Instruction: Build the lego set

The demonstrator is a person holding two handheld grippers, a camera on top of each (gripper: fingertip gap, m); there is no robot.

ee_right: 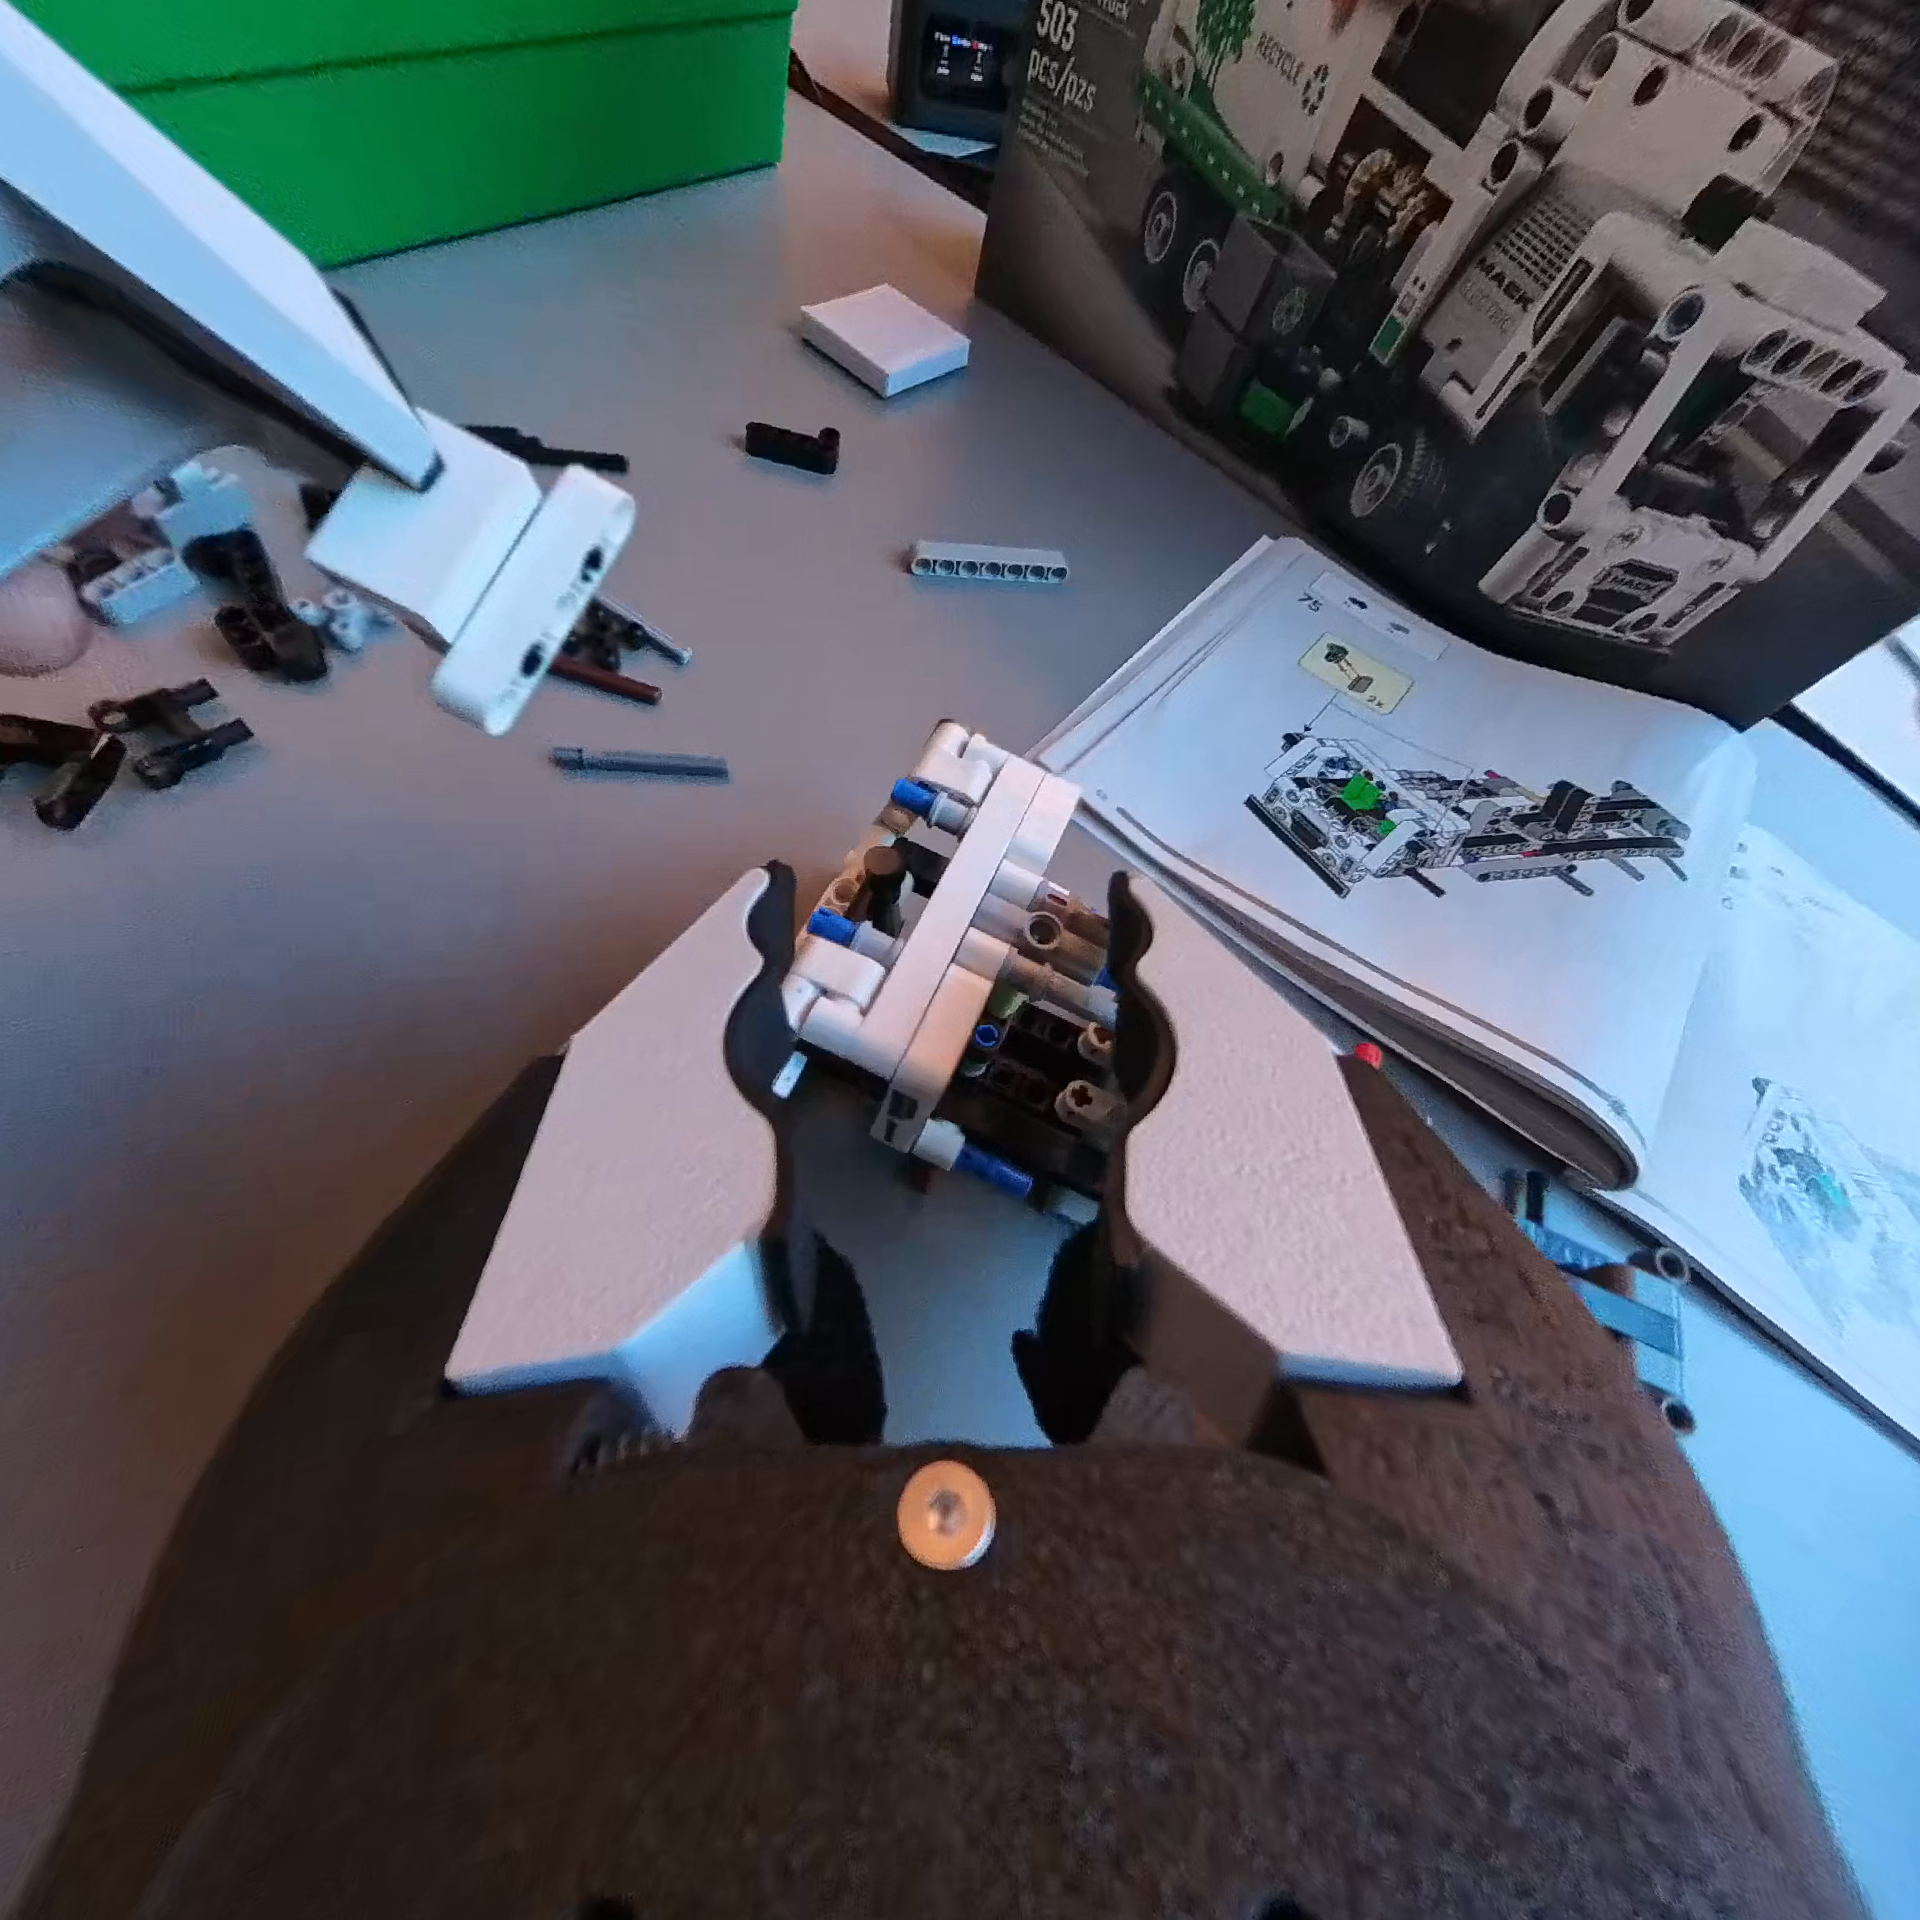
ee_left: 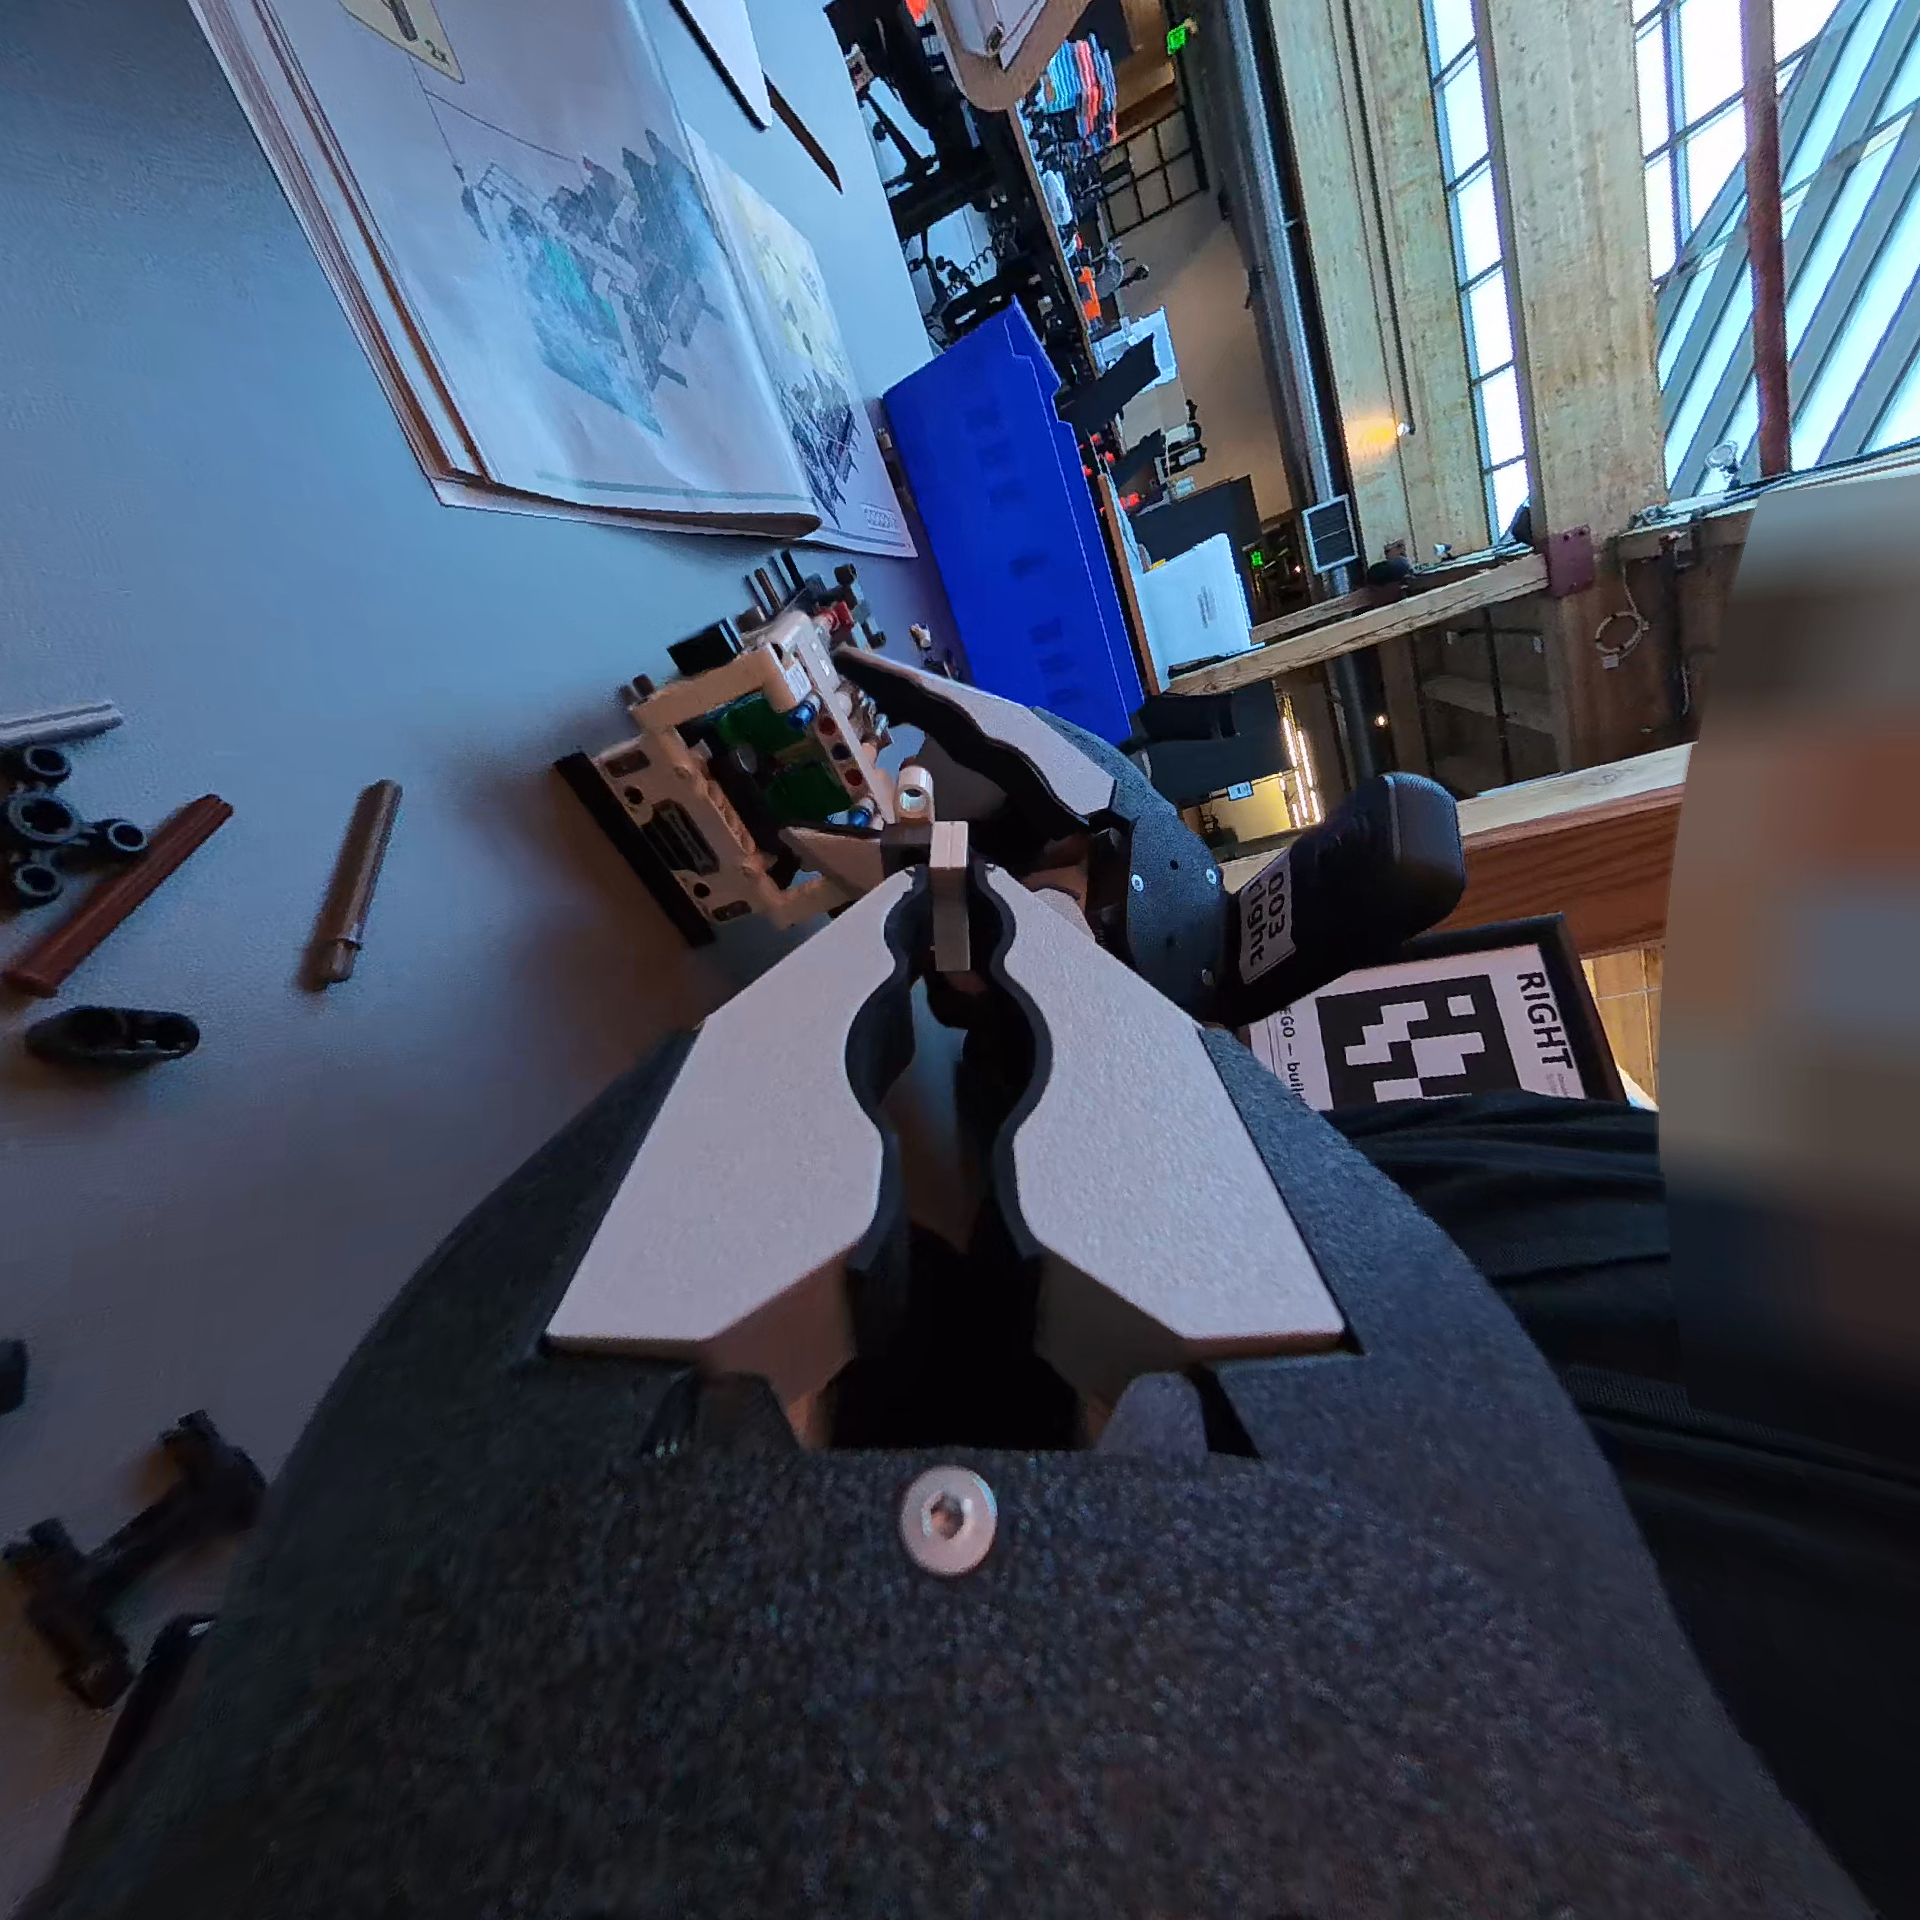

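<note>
My right gripper (ee_right: 948,894) is shut on the partly built lego assembly (ee_right: 935,977), a white frame with blue pins and black parts, and holds it tilted above the grey table (ee_right: 312,987). The assembly (ee_left: 727,800) also shows in the left wrist view, with the right gripper (ee_left: 1039,769) behind it. My left gripper (ee_left: 948,883) is shut on a small white beam (ee_left: 949,914), close to the assembly's near edge. In the right wrist view the left gripper (ee_right: 457,530) holds that white beam (ee_right: 535,603) up and left of the assembly, apart from it.
The open instruction booklet (ee_right: 1403,831) lies right of the assembly, with the set's box (ee_right: 1455,260) behind it. A green box (ee_right: 468,125) stands at the back left and a blue bin (ee_left: 1008,540) beyond the booklet. Loose axles (ee_right: 639,766), a grey beam (ee_right: 987,566) and black connectors (ee_right: 104,738) are scattered on the table.
</note>
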